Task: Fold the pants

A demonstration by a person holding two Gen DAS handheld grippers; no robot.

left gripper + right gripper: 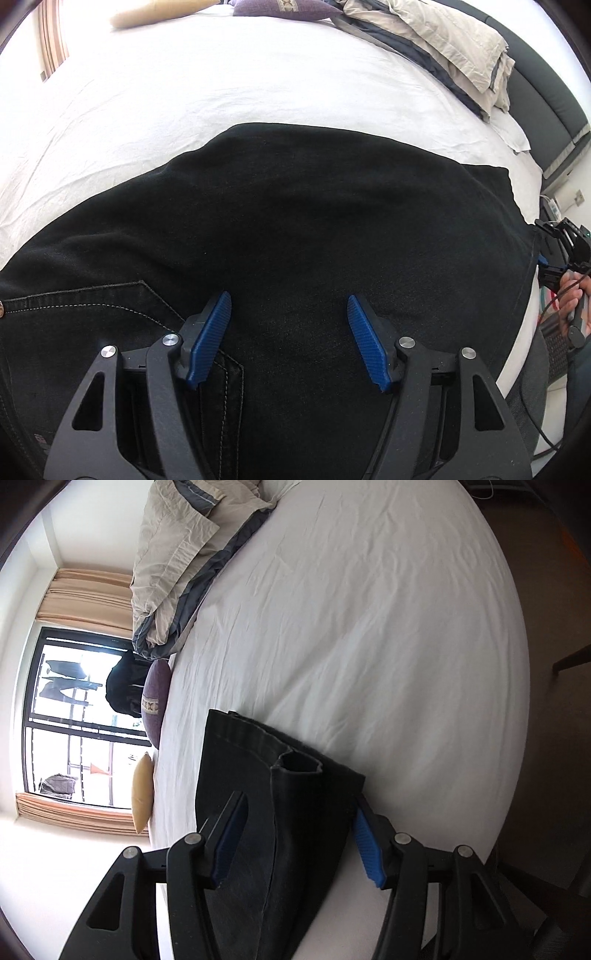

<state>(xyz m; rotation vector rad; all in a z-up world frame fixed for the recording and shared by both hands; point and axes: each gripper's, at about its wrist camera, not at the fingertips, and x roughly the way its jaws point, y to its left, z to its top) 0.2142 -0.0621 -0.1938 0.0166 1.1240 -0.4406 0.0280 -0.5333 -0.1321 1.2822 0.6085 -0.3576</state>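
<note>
Black jeans [295, 221] lie spread flat on the white bed sheet [221, 92], with a stitched back pocket [110, 295] at the lower left. My left gripper [289, 297] hangs just over the dark cloth, jaws open, nothing between its blue pads. In the right wrist view the leg ends [243, 746] rest on the sheet, one hem gaping like a tube [299, 766]. My right gripper [295, 842] straddles that end, open, its pads to either side and not pressing. A hand holds that same right gripper [554, 251] at the jeans' far right edge.
A folded beige and grey duvet [454, 48] is piled at the head of the bed by the dark headboard [546, 96]. A purple cushion [157, 701] and a yellow pillow [142, 794] lie along the window side. Dark floor [546, 664] borders the mattress edge.
</note>
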